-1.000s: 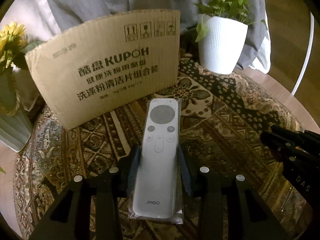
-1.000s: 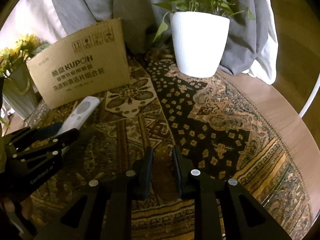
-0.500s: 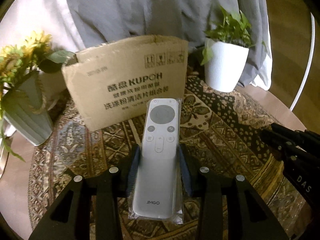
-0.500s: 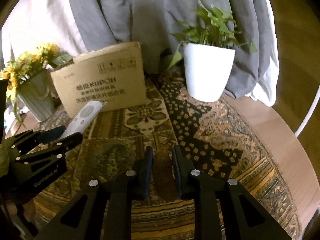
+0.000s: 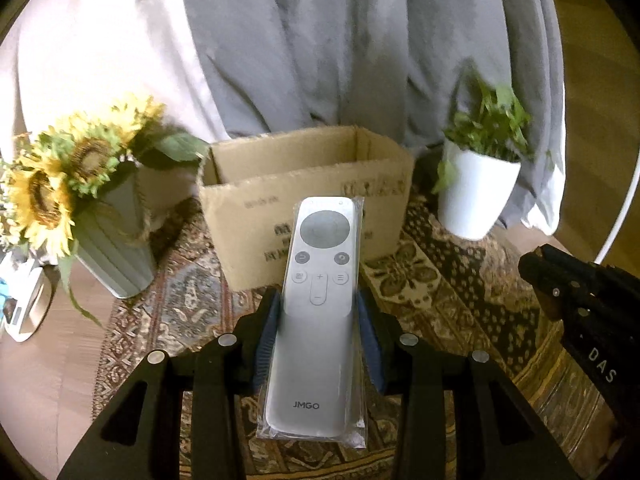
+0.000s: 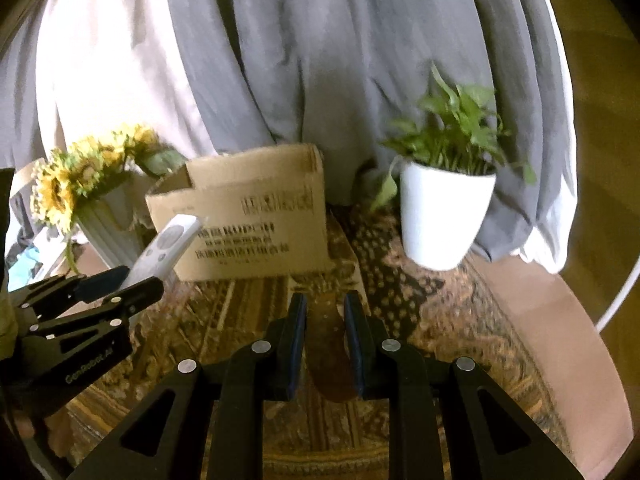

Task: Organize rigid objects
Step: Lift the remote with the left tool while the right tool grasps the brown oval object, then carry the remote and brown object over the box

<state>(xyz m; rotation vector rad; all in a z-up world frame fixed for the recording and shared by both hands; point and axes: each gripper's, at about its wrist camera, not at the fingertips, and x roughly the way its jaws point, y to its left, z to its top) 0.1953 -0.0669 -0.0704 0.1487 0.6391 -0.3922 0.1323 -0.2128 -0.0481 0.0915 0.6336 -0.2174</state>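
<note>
Sunflower vase (image 5: 116,240), white potted plant (image 5: 476,196), patterned rug (image 5: 440,288), grey drape (image 5: 320,48)

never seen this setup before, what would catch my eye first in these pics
The silver remote, sealed in a clear sleeve, fills the middle of the left wrist view, clamped in the left gripper and held in front of an open cardboard box. Sunflowers in a grey vase stand left of the box, a white potted plant to its right. The right gripper holds nothing over the patterned cloth.

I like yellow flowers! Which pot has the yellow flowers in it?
The ribbed grey-green pot left of the cardboard box holds yellow sunflowers; the white pot on the right has only green leaves.
</note>
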